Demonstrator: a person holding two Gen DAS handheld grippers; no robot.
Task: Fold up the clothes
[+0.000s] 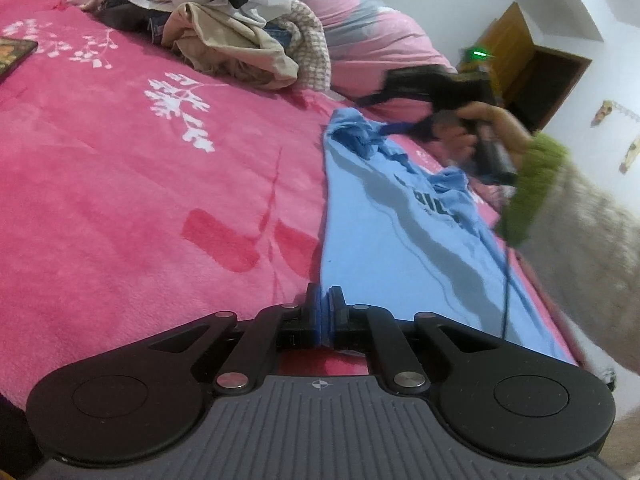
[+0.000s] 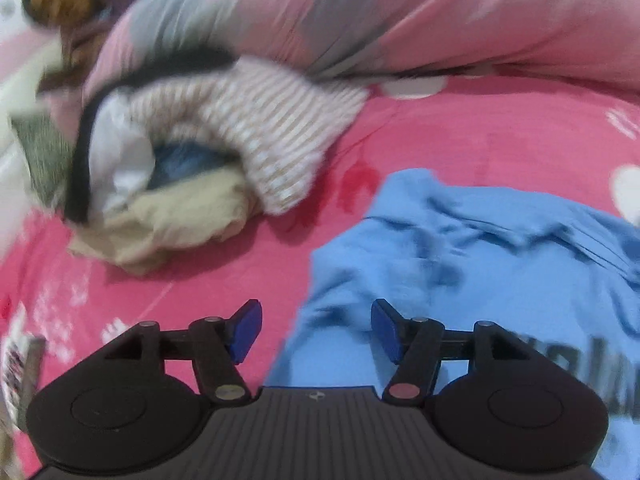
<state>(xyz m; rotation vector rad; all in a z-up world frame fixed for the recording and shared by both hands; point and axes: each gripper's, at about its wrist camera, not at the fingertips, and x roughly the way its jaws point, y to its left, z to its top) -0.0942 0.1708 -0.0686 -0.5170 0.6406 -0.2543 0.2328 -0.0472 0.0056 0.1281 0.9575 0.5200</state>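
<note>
1. Lying flat on the pink bed [image 1: 120,168], the blue shirt [image 1: 380,240] stretches along its right edge, collar end bunched toward the pillows.
2. The left gripper [image 1: 325,312] has its jaws closed tight on the shirt's near hem.
3. The right gripper [image 2: 316,330] hovers over the shirt's collar end, jaws wide apart and holding nothing.
4. A pile of clothes [image 1: 224,32] sits near the bed's far edge, apart from the shirt.
</note>
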